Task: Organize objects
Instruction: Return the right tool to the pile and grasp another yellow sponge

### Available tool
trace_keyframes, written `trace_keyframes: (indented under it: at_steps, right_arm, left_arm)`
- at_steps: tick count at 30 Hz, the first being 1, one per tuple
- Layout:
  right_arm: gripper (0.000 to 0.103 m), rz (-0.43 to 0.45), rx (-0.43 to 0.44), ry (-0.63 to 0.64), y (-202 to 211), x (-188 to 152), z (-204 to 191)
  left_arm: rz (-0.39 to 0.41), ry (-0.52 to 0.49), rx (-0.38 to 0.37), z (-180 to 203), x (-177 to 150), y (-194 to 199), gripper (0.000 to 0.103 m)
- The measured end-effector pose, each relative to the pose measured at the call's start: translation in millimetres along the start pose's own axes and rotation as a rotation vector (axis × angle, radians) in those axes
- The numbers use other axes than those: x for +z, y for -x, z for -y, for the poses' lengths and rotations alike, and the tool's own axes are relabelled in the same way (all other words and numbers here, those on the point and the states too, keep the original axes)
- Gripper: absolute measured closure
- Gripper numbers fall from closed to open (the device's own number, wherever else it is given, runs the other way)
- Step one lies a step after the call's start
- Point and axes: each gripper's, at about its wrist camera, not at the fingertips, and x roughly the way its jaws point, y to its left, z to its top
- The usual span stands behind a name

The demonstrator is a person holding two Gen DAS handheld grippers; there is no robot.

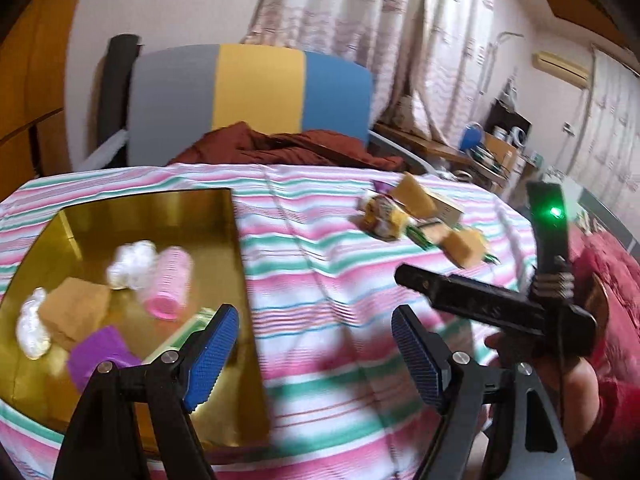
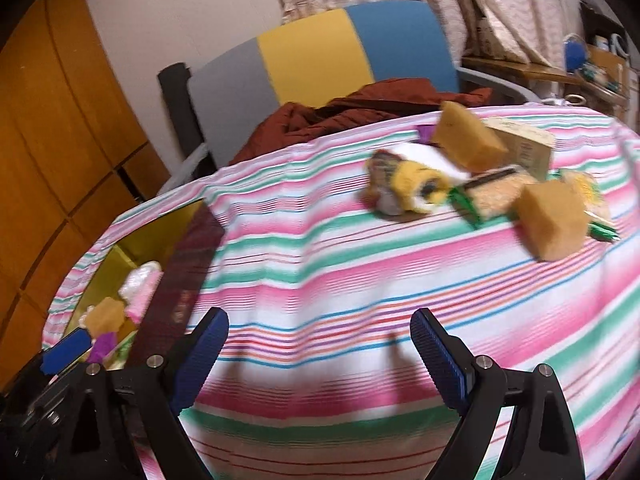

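Note:
A gold tray (image 1: 224, 216) lies at the left of the striped tablecloth. It holds a pink roller (image 1: 170, 280), white fluffy bits (image 1: 132, 262), a tan sponge block (image 1: 76, 308) and a purple piece (image 1: 100, 354). My left gripper (image 1: 314, 354) is open and empty, just above the tray's right edge. My right gripper (image 2: 318, 358) is open and empty over the cloth. A pile lies far right: tan sponges (image 2: 550, 218), a yellow packet (image 2: 416, 188), a scouring pad (image 2: 496, 192) and a beige box (image 2: 524, 146). The tray also shows in the right wrist view (image 2: 120, 260).
The right gripper's body with a green light (image 1: 554, 212) shows at the right of the left wrist view. A chair with grey, yellow and blue back (image 1: 256, 92) stands behind the table, with a brown-red cloth (image 1: 288, 146) on it. A cluttered shelf (image 1: 492, 148) stands far right.

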Motion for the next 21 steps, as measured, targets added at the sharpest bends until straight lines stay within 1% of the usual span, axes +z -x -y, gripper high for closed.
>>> trace_keyframes:
  at_steps: [2, 10, 12, 15, 18, 21]
  right_arm:
    - [0.010, 0.006, -0.027, -0.012, 2.1, 1.7, 12.7]
    - [0.010, 0.024, -0.159, -0.109, 10.0, 9.0, 86.4]
    - [0.010, 0.041, -0.200, -0.120, 11.0, 16.7, 105.1]
    - [0.010, 0.064, -0.245, -0.123, 10.2, 33.5, 126.8]
    - [0.010, 0.097, -0.258, -0.141, 8.6, 50.5, 146.8]
    - [0.010, 0.099, -0.252, -0.145, 1.2, 64.4, 160.1]
  left_arm:
    - [-0.012, -0.025, -0.020, 12.0, -1.9, -3.6, 0.023]
    - [-0.087, -0.101, -0.094, 53.9, -15.7, -21.9, 0.023]
    - [-0.100, -0.109, -0.104, 59.3, -17.0, -24.7, 0.023]
    - [-0.130, -0.094, -0.122, 62.3, -18.0, -30.7, 0.023]
    - [-0.151, -0.072, -0.132, 63.1, -16.9, -38.1, 0.023]
    - [-0.171, -0.060, -0.135, 63.1, -16.2, -45.0, 0.023]
